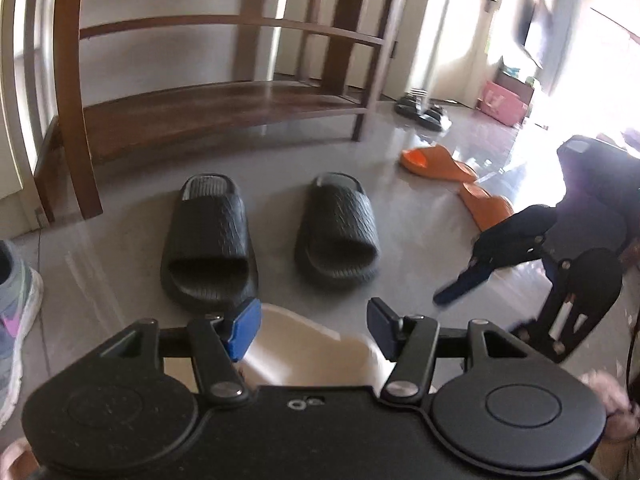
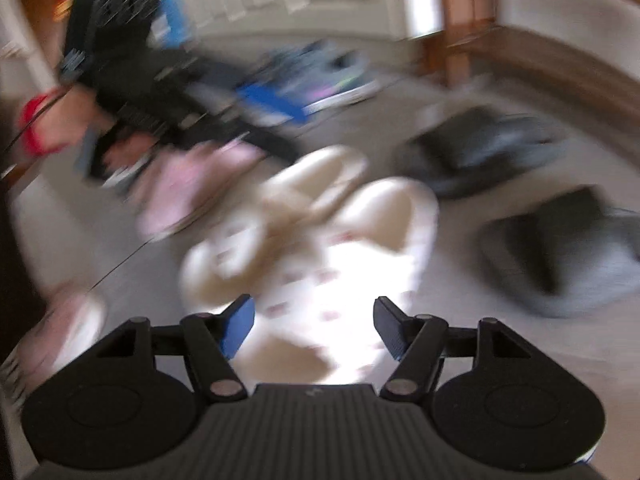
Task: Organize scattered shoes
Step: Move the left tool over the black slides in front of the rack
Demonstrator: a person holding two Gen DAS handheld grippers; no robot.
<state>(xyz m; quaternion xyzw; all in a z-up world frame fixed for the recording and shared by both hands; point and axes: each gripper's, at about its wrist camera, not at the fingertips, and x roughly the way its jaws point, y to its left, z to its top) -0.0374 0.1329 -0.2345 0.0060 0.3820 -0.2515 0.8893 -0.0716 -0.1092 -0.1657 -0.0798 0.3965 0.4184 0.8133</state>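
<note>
- We see a brown wooden shoe rack (image 1: 224, 108) against the wall, its lowest shelf bare.
- On the grey floor (image 1: 120, 240) before it, two black textured slides (image 1: 208, 240) sit side by side, toes toward the rack.
- Two orange slippers (image 1: 440, 164) lie askew to the right.
- Our left gripper (image 1: 314, 320) stands wide above a cream slipper (image 1: 304, 352).
- Our right gripper (image 2: 314, 324) stands wide over a blurred white slipper (image 2: 340, 272).
- No writing is readable.

Two black slides (image 1: 272, 240), two orange slides (image 1: 456, 180), two cream slippers (image 2: 320, 240) — one wooden rack (image 1: 200, 112), one grey sneaker (image 1: 16, 320)
</note>
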